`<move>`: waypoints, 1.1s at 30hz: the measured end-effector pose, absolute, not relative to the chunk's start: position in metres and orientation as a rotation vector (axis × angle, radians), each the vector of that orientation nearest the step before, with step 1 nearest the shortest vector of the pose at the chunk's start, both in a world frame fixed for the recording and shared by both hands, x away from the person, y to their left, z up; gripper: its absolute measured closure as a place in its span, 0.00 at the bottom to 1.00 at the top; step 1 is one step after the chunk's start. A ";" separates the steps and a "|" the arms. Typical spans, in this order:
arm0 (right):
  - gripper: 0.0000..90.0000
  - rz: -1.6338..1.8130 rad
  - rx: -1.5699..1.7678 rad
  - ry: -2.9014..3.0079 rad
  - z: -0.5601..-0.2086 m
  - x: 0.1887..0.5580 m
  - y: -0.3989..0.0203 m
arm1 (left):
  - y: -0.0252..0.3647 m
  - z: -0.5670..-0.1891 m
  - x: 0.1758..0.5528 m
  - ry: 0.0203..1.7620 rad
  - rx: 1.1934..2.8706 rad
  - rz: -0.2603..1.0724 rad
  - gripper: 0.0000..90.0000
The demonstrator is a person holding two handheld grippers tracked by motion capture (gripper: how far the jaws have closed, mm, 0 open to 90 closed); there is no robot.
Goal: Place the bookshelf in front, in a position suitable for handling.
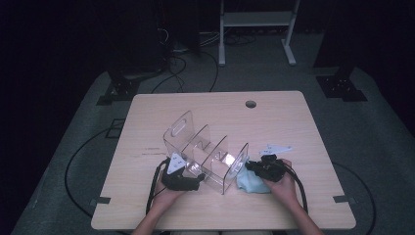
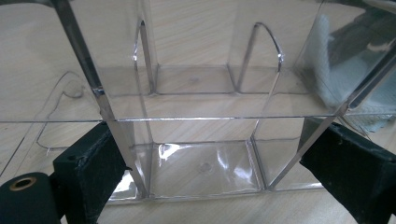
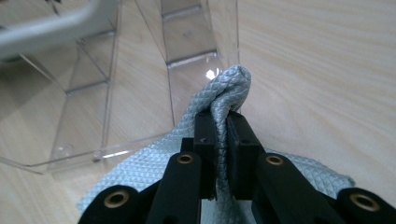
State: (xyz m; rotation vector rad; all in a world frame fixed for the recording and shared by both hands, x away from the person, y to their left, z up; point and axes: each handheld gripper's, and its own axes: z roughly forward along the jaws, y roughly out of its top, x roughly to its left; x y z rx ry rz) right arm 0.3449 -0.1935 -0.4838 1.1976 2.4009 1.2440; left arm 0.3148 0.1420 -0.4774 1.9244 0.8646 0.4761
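The work looks to be wiping down the clear acrylic divider rack [image 1: 205, 156] with a cloth, and it seems barely begun — that is a judgement, since no panel shows a wiped streak. The right gripper [image 3: 221, 122] has its jaws pinched nearly together on a raised fold of the pale blue-grey microfibre cloth [image 3: 154, 165], which otherwise lies on the wooden table [image 1: 293, 122] at the rack's four o'clock corner, just beside its end panel. The left gripper [image 2: 205, 154] stands at the rack's eight o'clock side, its jaws wide and straddling the near compartments; whether the pads actually press on the acrylic I cannot tell, as the contact is off to the edges of the left gripper view. Left to do: lift the cloth onto the panels and rub them. Counted — one rack, with what appear to be four upright dividers, though the transparent walls make this uncertain; one cloth; two grippers; one table with one cable hole [image 1: 250, 104] at twelve o'clock.
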 end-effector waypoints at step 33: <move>0.92 1.256 1.178 2.458 -0.490 0.341 -0.181 | 0.144 -0.478 0.317 0.888 1.907 0.495 0.08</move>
